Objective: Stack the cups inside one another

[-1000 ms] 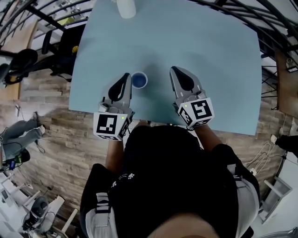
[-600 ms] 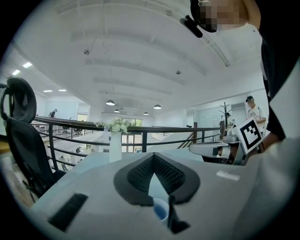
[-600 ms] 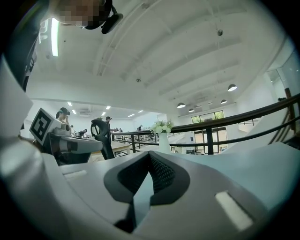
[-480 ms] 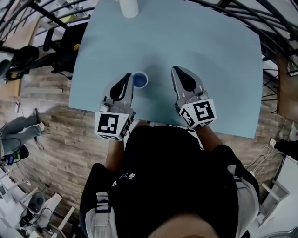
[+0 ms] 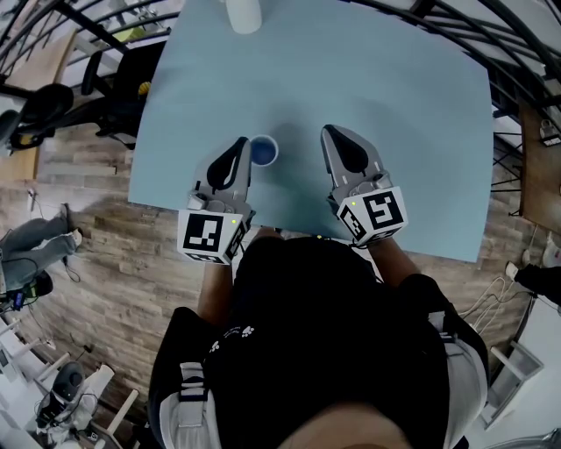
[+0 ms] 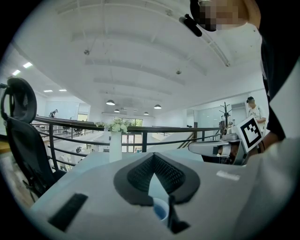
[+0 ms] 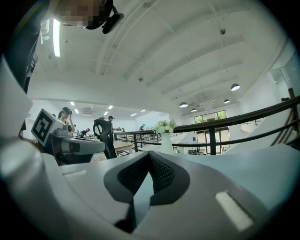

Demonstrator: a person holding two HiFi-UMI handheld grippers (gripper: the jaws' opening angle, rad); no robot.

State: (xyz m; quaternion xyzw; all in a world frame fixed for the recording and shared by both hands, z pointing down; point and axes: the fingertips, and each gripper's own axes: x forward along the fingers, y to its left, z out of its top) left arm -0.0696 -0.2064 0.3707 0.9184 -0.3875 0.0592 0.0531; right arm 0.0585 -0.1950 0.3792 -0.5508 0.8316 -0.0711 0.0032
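A single small blue cup (image 5: pixel 263 151) stands upright on the light blue table (image 5: pixel 394 105), near its front edge. My left gripper (image 5: pixel 241 143) lies just to the cup's left, its tip level with the cup's rim, jaws shut and holding nothing. In the left gripper view the cup (image 6: pixel 161 210) shows low down, beneath the closed jaws (image 6: pixel 153 155). My right gripper (image 5: pixel 326 131) rests to the right of the cup with a gap between them, shut and empty. Its jaws (image 7: pixel 149 153) meet at the tip in the right gripper view. No other cup is in view.
A white vase (image 5: pixel 243 13) with flowers stands at the table's far edge, also seen as a vase (image 6: pixel 115 145) in the left gripper view. Black railings and an office chair (image 5: pixel 114 96) surround the table, which stands over wooden flooring. The person's head and shoulders hide the near edge.
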